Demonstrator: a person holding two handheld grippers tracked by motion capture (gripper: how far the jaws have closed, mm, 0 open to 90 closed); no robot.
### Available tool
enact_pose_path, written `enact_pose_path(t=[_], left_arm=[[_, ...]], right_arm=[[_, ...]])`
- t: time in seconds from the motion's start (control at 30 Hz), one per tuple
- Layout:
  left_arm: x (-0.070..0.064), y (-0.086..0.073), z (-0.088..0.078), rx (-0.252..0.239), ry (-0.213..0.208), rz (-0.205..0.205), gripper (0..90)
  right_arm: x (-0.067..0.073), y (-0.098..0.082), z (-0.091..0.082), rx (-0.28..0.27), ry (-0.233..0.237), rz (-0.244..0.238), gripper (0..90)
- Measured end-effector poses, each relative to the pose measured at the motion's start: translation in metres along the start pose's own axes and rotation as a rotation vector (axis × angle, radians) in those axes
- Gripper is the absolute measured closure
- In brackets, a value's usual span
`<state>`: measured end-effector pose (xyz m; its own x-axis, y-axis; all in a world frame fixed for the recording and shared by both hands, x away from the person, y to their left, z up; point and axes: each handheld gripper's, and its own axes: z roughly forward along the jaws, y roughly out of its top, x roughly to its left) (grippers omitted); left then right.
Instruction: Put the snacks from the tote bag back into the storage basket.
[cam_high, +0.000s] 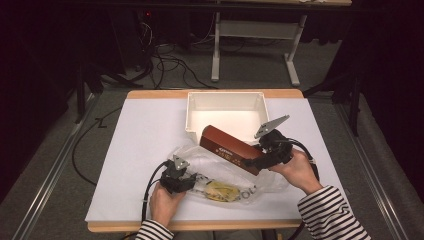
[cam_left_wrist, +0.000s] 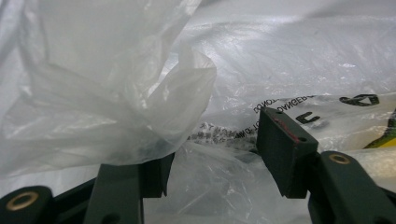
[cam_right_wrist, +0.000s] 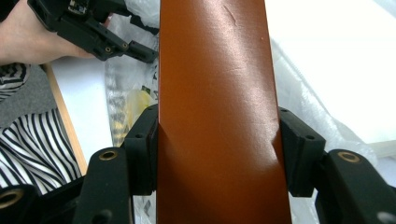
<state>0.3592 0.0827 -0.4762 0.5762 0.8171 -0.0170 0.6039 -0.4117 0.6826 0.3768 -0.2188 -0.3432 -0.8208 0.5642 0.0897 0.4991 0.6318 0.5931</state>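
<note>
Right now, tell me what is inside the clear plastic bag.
Through the plastic bag something yellow shows, lying near its front edge beside black print. What it is, the crumpled film hides. The brown box is outside, held above it.

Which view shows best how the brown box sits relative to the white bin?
The high view: the brown box juts from the plastic bag, its far end at the white bin. The right gripper view shows its brown face clamped between the jaws; the left gripper view shows bag plastic.
</note>
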Motion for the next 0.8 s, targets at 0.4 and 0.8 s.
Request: enact_pose_path(t=[0.4,0.8], left_arm=[[0.001,-0.001,0.0,-0.007,-0.005,0.005,47.4],[0.001,-0.001,0.0,-0.007,-0.008,0.008,47.5]], right_arm=[[-0.003,0.004,-0.01,-0.026,-0.034,0.005,42.8],[-0.007,0.012,-0.018,-0.042,-0.045,0.011,42.8]])
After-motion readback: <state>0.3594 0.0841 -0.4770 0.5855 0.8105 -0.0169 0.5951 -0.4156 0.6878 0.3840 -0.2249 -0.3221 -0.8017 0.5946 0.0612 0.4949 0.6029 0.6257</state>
